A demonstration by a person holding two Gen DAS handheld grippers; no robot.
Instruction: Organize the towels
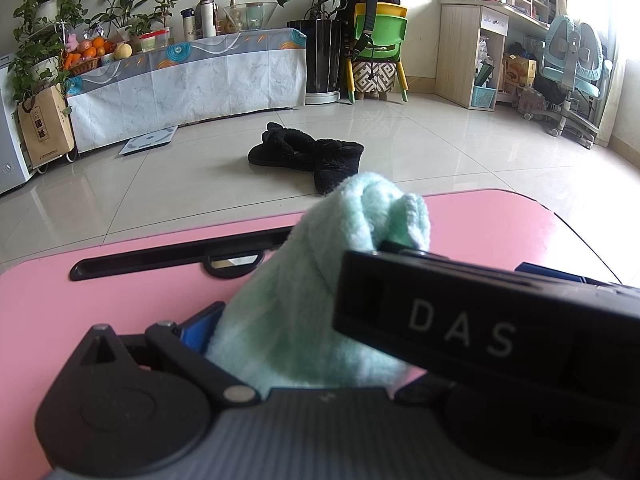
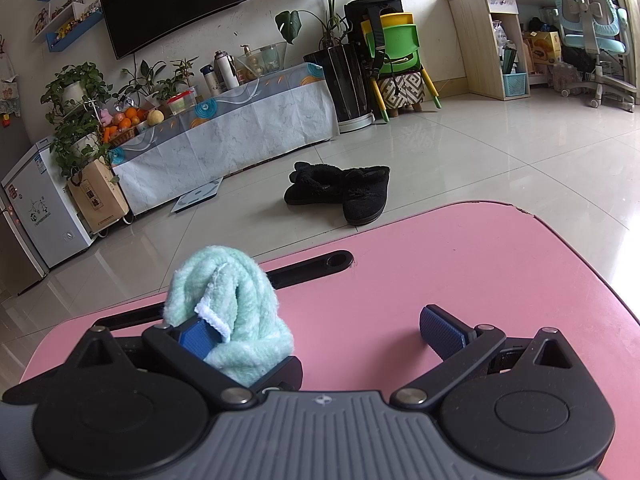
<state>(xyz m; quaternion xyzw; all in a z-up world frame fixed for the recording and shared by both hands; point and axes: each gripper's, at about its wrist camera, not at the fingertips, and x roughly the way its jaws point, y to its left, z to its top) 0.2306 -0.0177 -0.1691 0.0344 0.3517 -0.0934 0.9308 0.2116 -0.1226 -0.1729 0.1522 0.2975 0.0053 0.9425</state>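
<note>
A mint green towel (image 1: pixel 304 288) stands bunched up over the pink table (image 1: pixel 500 224). In the left wrist view it rises between the spread fingers of my left gripper (image 1: pixel 320 320), against the blue left pad (image 1: pixel 196 330). A black bar lettered DAS (image 1: pixel 460 328) crosses in from the right, presses on the towel and hides the right finger. In the right wrist view the towel (image 2: pixel 240 304) drapes over the left fingertip (image 2: pixel 196 336) of my right gripper (image 2: pixel 320 334). That gripper is open, with bare pink table (image 2: pixel 440 272) between the towel and its right pad (image 2: pixel 444 330).
A long black slot (image 1: pixel 172 256) runs along the table's far side, near its edge. Beyond it lies glossy tiled floor with a pair of black slippers (image 2: pixel 340 192). A cloth-covered bench with plants and fruit (image 2: pixel 224 128) lines the back wall.
</note>
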